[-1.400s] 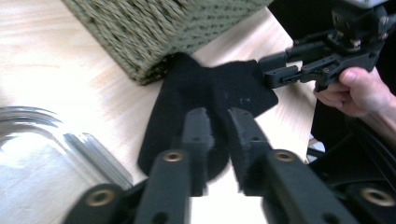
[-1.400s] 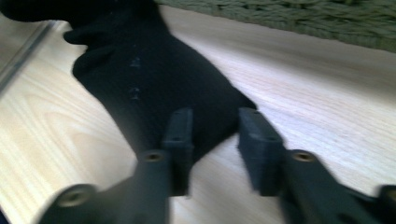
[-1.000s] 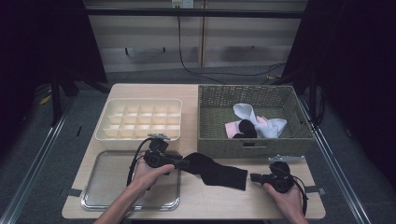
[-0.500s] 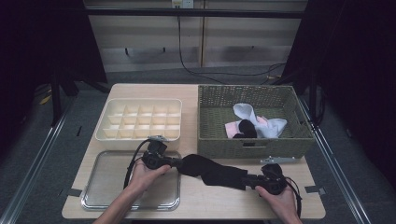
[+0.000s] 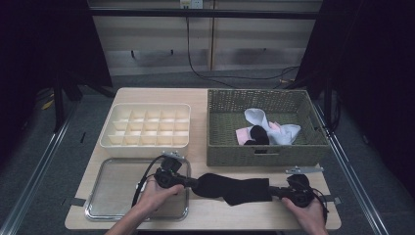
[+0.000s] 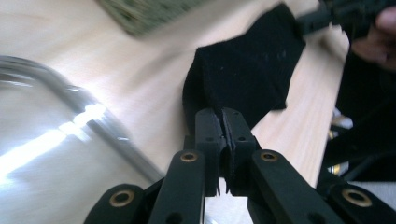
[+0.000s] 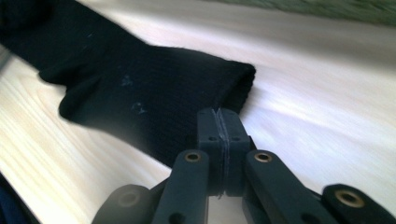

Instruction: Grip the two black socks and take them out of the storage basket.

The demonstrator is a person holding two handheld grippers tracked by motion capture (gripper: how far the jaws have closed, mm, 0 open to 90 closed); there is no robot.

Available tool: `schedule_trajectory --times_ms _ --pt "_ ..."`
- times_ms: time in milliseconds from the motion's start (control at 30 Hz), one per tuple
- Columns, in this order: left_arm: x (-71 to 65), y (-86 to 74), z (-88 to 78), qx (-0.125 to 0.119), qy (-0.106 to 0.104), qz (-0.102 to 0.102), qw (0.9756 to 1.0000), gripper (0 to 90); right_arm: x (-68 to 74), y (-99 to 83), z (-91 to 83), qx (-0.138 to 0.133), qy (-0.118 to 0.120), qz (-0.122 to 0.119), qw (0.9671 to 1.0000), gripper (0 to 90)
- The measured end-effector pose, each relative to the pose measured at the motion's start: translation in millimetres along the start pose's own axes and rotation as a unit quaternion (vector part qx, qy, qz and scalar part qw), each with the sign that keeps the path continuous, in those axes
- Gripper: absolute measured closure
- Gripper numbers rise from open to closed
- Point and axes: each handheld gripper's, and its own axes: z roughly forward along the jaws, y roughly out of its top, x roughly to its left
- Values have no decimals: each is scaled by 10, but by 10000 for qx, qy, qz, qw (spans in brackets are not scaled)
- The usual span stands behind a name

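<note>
So the high view had the whole layout: a black sock (image 5: pixel 235 188) stretched across the lower middle of the frame on the tabletop (image 5: pixel 195 95), a compartment tray (image 5: pixel 147 125) at upper left, a wicker basket (image 5: pixel 266 125) at upper right with white, pink and black socks (image 5: pixel 269 132) in it, and a metal tray (image 5: pixel 112 196) at lower left. You didn't get any of that spread from the gripper views.

What those did give was the close-up grip. In the left gripper view, the left tongs (image 6: pixel 222 114) were pressed together on one end of the black sock (image 6: pixel 247 74), fabric bunched between the pads, with the rim of the metal tray (image 6: pixel 70 100) shining on the left and the right tongs (image 6: pixel 322 14) at the top right corner. They had just been closing on it.

In the right gripper view, the right tongs (image 7: pixel 219 116) were pinched tight at the open cuff edge of the black sock (image 7: pixel 140 98), which lay flat on the wood toward the upper left. From above, the left tongs (image 5: pixel 193 183) and right tongs (image 5: pixel 274 192) held opposite ends.
</note>
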Motion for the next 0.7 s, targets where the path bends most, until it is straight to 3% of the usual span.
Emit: schedule_trajectory --times_ms 133,200,233,333,367,400,533,633,700 --pt "-86 -29 120 130 -367 -23 9992 869 -163 -117 -156 -37 -126 182 9997 896" --pt "-120 -41 173 222 -196 119 9995 869 -221 -162 -213 -119 -114 316 9994 896" --pt "-118 -48 198 239 -249 63 9994 869 -237 -176 -227 -114 -138 365 9992 896" --pt "-108 -58 222 276 -98 51 9996 865 -283 -197 -248 -166 -116 437 9988 896" --pt "-107 -56 226 243 119 16 9996 852 -281 -197 -248 -162 -124 427 9989 895" --pt "-66 -51 214 259 46 50 9996 821 -273 -196 -242 -200 -121 410 9989 893" --pt "22 -25 175 26 128 -52 9999 738 -239 -170 -248 -326 -89 401 9986 827" --pt "6 -23 176 32 245 28 9997 718 -224 -154 -233 -379 -118 376 9985 784" --pt "-5 -25 188 40 208 57 9998 712 -226 -149 -217 -352 -93 367 9987 777"
